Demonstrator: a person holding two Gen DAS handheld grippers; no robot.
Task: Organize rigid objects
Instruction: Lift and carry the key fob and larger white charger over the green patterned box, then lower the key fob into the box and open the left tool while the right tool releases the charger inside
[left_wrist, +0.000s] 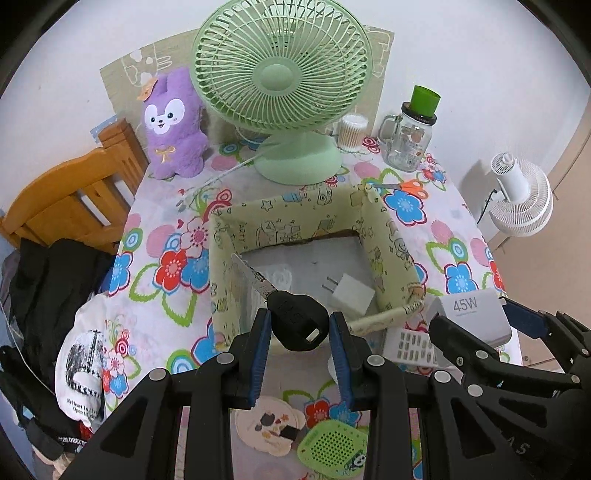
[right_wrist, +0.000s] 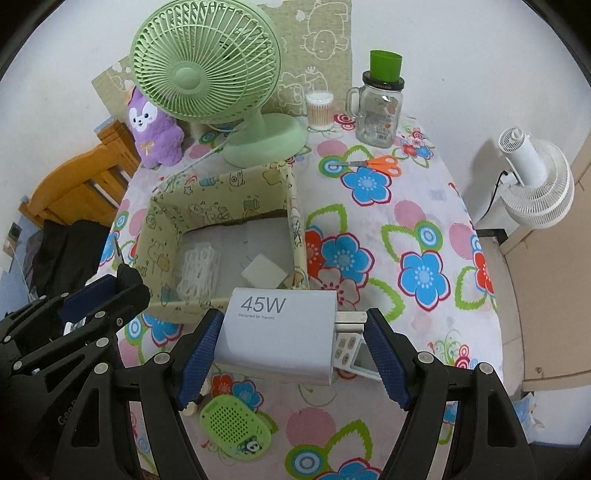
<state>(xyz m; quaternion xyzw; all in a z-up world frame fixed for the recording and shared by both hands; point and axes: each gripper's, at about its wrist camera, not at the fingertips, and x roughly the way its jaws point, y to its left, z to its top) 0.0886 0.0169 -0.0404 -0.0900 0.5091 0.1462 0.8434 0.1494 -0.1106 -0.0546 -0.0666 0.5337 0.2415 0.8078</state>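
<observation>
My left gripper (left_wrist: 300, 321) is shut on a key (left_wrist: 291, 317) by its black head. The metal blade points up and left over the near-left wall of a paper-lined cardboard box (left_wrist: 295, 218). My right gripper (right_wrist: 291, 326) is shut on a white 45W charger (right_wrist: 280, 332); one pad presses its left side and the other its prongs. The charger hangs just in front of the box (right_wrist: 221, 195). In the box lie a small white plug adapter (right_wrist: 264, 275) and a white plastic piece (right_wrist: 197, 273). Each gripper shows in the other's view: the right gripper (left_wrist: 480, 321) and the left gripper (right_wrist: 110, 291).
A green desk fan (left_wrist: 280, 85), a purple plush (left_wrist: 173, 122), a cotton-swab tub (left_wrist: 352, 133), a glass jar (left_wrist: 410, 140) and orange scissors (left_wrist: 406, 186) stand behind the box. A green perforated gadget (right_wrist: 234, 428) and a white keypad device (right_wrist: 349, 349) lie near me. A wooden chair (left_wrist: 70, 195) stands left, a white fan (right_wrist: 535, 181) right.
</observation>
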